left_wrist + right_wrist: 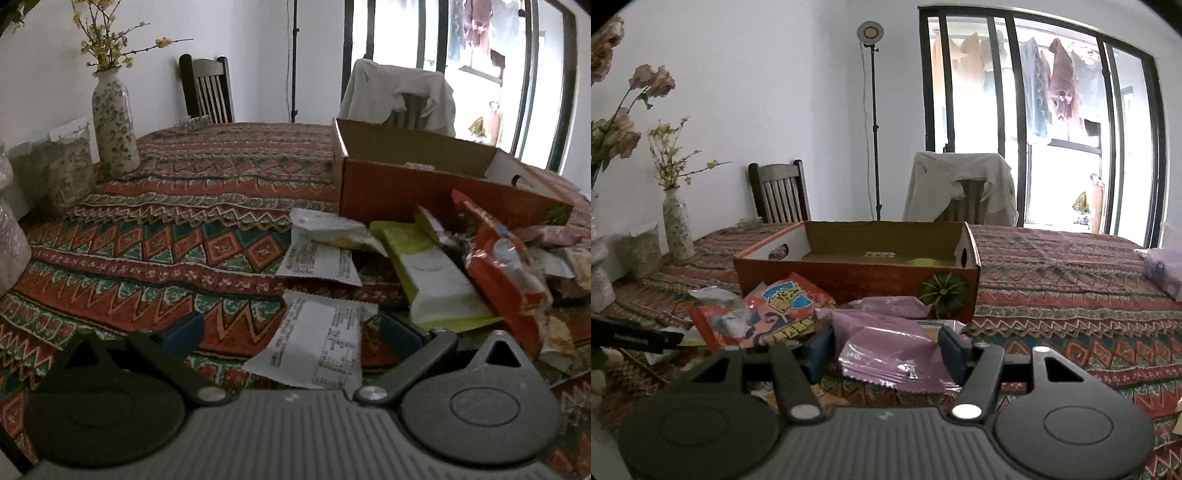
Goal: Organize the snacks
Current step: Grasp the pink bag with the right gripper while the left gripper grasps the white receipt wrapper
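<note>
1. Between the blue pads of the right gripper (884, 349) sits a purple snack packet (886, 350); both pads press its sides, so the tool is clamped on it, with the packet's crimped end pointing toward the camera.
2. Just left of that packet lies an orange snack bag (783, 310) with cartoon print, next to a red packet (714, 326); a second purple packet (890, 306) lies just behind the held one, against the box front.
3. At the left edge of the right wrist view a dark part of the other tool (639, 338) reaches in above the pile.
4. Seen from the left wrist, the left gripper (291, 330) stands with its pads wide apart and nothing pressed between them; a white wrapper (317, 347) printed with small text lies on the cloth in the gap, touching neither pad.
5. Beyond it lies another white wrapper (321, 251), then a lime-green pack (432, 273) and a red-orange pack (506, 269) leaning in a loose heap to the right.
6. Behind the heap stands an open cardboard box (857, 277), orange on the outside with a pumpkin picture at its right front corner; a small yellow-green item (925, 262) lies on its floor.
7. Everything rests on a table under a patterned red and green cloth (166, 240).
8. Farther back on the left stands a flowered vase (114, 122) with yellow sprigs, a clear jar (66, 173) beside it.
9. Against the wall are a dark wooden chair (781, 194), a chair draped with a pale garment (964, 188), a lamp stand (873, 122) and a window (1052, 122).
</note>
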A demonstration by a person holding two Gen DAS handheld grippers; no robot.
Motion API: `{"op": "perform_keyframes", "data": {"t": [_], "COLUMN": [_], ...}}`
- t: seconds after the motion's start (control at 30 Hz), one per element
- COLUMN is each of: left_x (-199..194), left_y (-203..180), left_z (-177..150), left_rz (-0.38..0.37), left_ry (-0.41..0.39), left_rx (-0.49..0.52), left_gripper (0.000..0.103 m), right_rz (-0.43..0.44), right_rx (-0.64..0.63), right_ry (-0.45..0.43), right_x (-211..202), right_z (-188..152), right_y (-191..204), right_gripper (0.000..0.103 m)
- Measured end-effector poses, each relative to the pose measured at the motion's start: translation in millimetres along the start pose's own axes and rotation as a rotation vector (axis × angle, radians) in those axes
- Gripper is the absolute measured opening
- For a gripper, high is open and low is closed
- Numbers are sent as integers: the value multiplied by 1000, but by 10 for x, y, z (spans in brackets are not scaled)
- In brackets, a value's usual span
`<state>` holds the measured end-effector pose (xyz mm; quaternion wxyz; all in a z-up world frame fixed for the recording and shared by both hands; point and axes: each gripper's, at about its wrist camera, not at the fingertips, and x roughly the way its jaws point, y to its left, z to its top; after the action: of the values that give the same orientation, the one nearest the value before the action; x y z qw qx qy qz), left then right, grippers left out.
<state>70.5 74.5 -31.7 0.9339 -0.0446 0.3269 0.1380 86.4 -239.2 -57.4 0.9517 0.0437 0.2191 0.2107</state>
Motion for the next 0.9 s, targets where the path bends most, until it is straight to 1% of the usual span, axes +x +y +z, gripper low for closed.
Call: {"op": "perform_keyframes", "data": {"t": [0.13, 0.2, 0.3, 0.37, 0.8, 0.83, 0.9], "left_x": [67, 91, 118, 119, 119, 118, 101], "left_y": [-15, -8, 12, 9, 10, 14, 12], "left_z": [-14, -22, -33, -33, -16, -18, -23], "left_rz": [19, 23, 18, 17, 7, 8, 15], "left_ry": [16, 27, 39, 43, 57, 54, 40], "left_rx": [4, -1, -18, -18, -18, -22, -26], "left_gripper": [103, 101, 101, 103, 103, 103, 94], "right_rz": [-1, 0, 5, 8, 15, 15, 12], "right_rx": [6, 8, 12, 13, 28, 29, 29], "right_ry": [3, 5, 9, 12, 18, 18, 16], "right_x": [8, 18, 31, 36, 52, 50, 48], "right_z": [-27, -34, -46, -55, -75, -76, -77], "right_y": [-18, -19, -17, -14, -30, -30, -27], "right_gripper": [60, 60, 61, 60, 61, 61, 61]}}
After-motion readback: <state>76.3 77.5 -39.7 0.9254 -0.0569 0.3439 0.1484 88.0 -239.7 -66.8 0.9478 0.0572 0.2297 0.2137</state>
